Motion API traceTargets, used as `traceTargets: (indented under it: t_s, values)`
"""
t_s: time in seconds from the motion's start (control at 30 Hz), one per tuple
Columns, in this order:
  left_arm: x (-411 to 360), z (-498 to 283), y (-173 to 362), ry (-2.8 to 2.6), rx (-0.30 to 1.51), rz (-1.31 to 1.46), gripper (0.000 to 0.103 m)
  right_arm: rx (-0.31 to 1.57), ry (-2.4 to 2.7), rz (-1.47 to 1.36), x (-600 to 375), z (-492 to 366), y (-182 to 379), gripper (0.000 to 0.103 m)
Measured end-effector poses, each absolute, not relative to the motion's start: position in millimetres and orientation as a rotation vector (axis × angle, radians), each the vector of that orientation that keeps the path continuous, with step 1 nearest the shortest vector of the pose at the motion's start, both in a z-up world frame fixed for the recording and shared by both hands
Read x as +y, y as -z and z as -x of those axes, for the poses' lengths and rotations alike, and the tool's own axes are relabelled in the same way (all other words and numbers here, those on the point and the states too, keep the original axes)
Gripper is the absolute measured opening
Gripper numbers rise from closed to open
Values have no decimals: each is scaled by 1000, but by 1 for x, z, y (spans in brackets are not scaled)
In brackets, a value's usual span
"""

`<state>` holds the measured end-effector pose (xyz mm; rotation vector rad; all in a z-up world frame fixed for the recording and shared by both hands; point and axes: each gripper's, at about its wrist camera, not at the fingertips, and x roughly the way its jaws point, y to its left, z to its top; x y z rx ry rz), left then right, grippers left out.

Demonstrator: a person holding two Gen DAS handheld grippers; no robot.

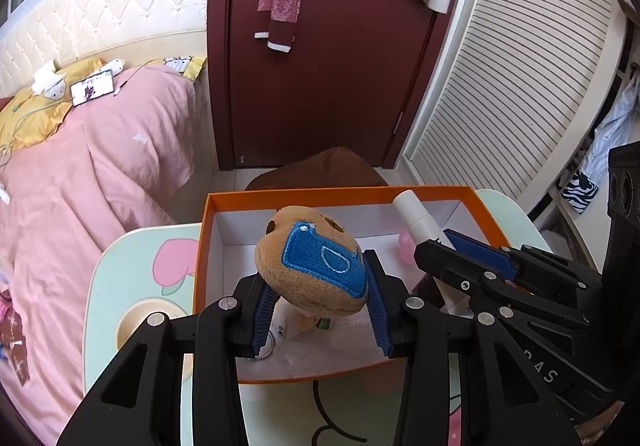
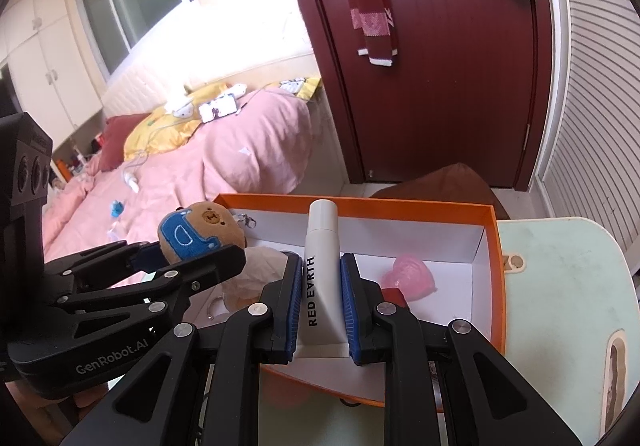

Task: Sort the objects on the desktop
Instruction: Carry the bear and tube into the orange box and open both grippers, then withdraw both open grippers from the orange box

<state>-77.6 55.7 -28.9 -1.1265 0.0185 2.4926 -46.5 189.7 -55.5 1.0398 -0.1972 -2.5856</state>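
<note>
My left gripper (image 1: 318,286) is shut on a brown plush bear (image 1: 312,262) with a blue patch, held above the orange box (image 1: 280,198). In the right wrist view the same plush bear (image 2: 200,232) hangs at the left in the left gripper (image 2: 188,256). My right gripper (image 2: 320,286) is shut on a white tube (image 2: 320,270) printed RED EARTH, cap pointing away, over the orange box (image 2: 496,266). That white tube (image 1: 416,218) and the right gripper (image 1: 476,258) show at the right of the left wrist view. A pink heart-shaped item (image 2: 408,276) lies inside the box.
The box sits on a pale green cartoon-print table (image 1: 132,286) whose bare right side (image 2: 560,286) shows in the right wrist view. A pink bed (image 1: 80,174) lies left, a dark red door (image 1: 312,66) and a louvred closet (image 1: 520,86) behind. A brown cushion (image 1: 332,166) sits beyond the box.
</note>
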Motion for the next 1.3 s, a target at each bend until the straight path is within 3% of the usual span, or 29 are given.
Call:
traceTargets:
  t_s: [0.57,0.7,0.83,0.9,1.3]
  values:
    - [53,82,34,-2490,4,1152,42,-194,2570,-1048,184,51,57,19]
    - [50,84,36,-2515,-5,1183,47,-187,2585,-1043,184,50,56,19]
    - [44,83,35,-2556,-11,1186,58,-169,2629,-1019,185,48,54,44]
    - [40,81,33,-2566,-23,1175,65,-178,2637,-1011,187,47,52,47]
    - [31,57,22,-2586,-36,1135,67,-161,2661,-992,188,32,40,49]
